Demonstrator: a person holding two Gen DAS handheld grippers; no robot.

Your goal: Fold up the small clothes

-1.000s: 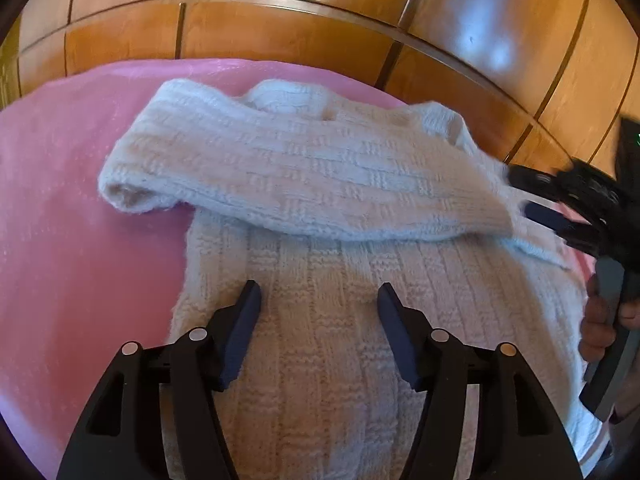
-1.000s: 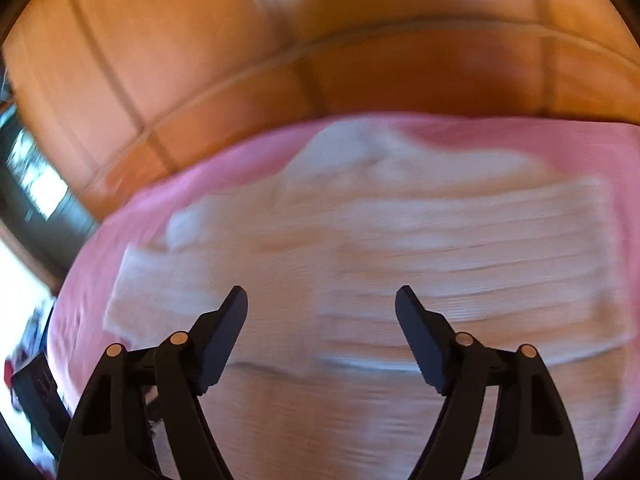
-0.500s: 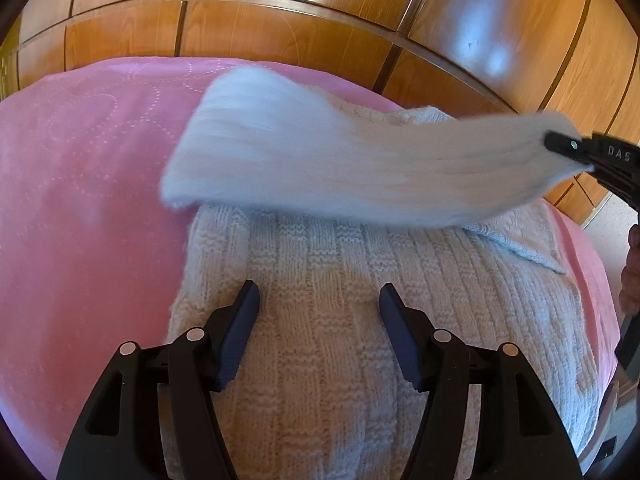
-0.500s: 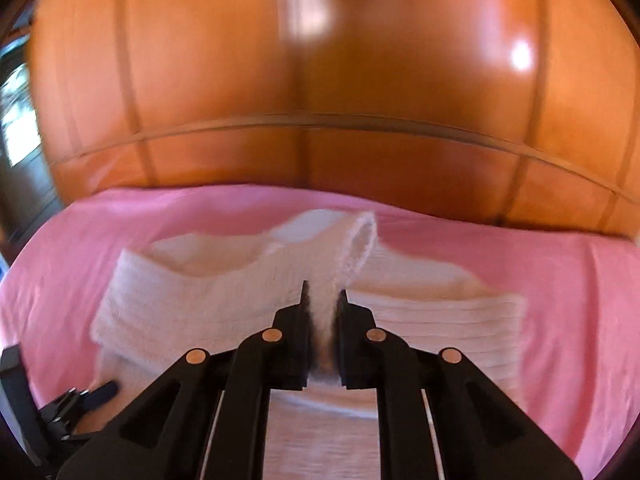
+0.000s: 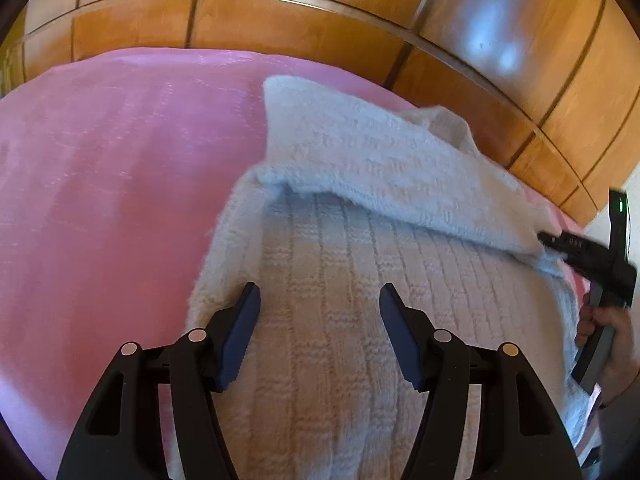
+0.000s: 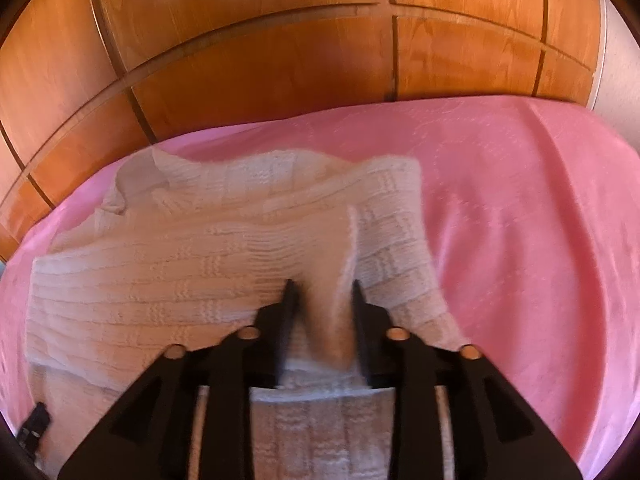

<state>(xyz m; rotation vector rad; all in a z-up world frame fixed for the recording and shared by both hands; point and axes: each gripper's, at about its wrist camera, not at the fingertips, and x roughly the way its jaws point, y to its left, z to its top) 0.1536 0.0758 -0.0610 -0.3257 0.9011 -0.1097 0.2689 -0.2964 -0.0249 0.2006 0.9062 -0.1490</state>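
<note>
The knit sweater (image 5: 344, 320) lies on the pink bed (image 5: 100, 200), one sleeve (image 6: 332, 312) folded across; right gripper (image 6: 322, 292) fingers are opening around it, left gripper (image 5: 320, 304) released; body folds remain

Left hand-held gripper (image 5: 320, 300) gapes; right hand-held gripper (image 6: 322, 292) opens (angled downward).

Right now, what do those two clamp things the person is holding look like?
Both are black plastic, with two angular fingers that have triangular cut-outs and round pale rivets. The left gripper has dark blue pads. The right gripper, seen from the left, carries small white lettering, a grey handle and a green light.
</note>
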